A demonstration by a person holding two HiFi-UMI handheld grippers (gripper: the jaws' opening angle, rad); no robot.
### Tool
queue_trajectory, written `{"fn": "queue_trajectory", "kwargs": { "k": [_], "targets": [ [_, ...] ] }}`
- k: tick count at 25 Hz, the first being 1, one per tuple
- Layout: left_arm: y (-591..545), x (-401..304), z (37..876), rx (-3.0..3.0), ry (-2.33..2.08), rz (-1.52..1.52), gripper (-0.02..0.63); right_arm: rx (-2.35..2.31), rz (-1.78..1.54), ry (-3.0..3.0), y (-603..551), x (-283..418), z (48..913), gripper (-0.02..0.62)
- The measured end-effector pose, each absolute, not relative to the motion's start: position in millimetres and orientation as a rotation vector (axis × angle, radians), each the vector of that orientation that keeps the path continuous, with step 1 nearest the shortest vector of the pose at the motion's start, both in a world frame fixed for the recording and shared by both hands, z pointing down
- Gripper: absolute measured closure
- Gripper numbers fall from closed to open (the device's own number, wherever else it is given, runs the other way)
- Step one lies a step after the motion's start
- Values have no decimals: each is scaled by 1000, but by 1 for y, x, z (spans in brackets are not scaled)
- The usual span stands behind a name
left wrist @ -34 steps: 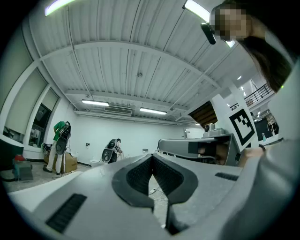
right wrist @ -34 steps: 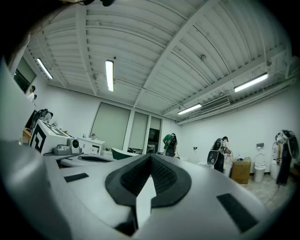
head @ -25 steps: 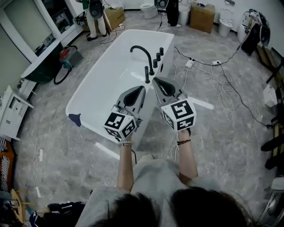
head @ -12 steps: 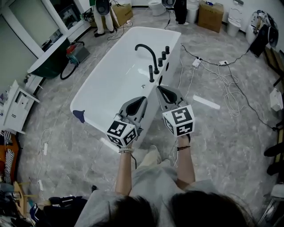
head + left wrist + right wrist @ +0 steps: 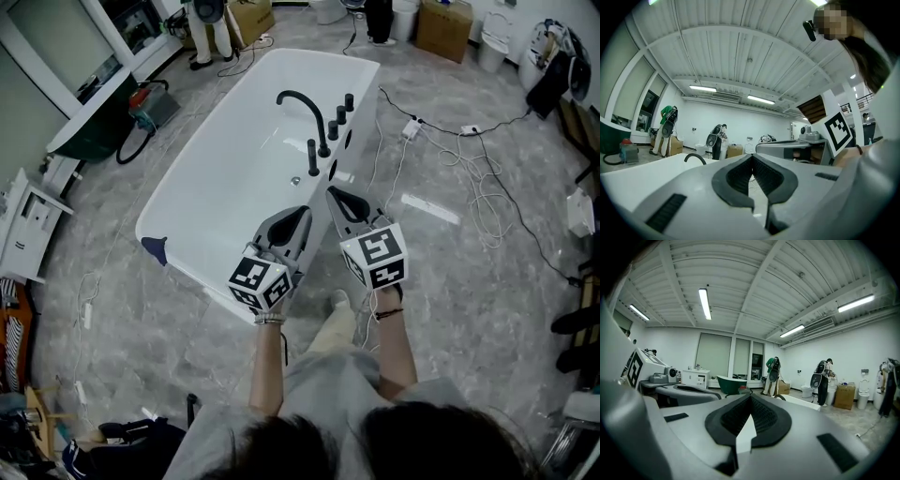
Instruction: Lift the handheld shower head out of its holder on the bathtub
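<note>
The white tub stands on a grey stone floor. Along its right rim there is a row of black fittings. The shower head is the one nearest to the person. It stands upright in its holder, just beside the foot of the curved spout. Three knobs follow after it toward the far end of the rim.

Both grippers are held side by side at the near end of the tub and point toward the fittings. The left gripper shows over the near part of the basin, and the right gripper shows over the right rim. Neither one touches the shower head; the right one is the closer of the two.

In the left gripper view, the tips of the left gripper are pressed together, with nothing between them. In the right gripper view, the right gripper is also pressed together and empty.

A small blue thing sits at the near left corner of the tub. White and black cables lie on the floor to the right of the tub.
</note>
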State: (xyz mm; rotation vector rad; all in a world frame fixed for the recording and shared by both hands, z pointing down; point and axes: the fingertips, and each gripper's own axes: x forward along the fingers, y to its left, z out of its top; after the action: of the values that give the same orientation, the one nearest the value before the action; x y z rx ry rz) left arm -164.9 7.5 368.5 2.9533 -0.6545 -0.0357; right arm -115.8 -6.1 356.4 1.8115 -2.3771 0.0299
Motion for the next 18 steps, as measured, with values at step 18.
{"fn": "queue_trajectory", "kwargs": {
  "k": [18],
  "targets": [
    [-119,-65,382,2906,-622,-3,601,1725,99,-2306,-118,-34,378,595]
  ]
}}
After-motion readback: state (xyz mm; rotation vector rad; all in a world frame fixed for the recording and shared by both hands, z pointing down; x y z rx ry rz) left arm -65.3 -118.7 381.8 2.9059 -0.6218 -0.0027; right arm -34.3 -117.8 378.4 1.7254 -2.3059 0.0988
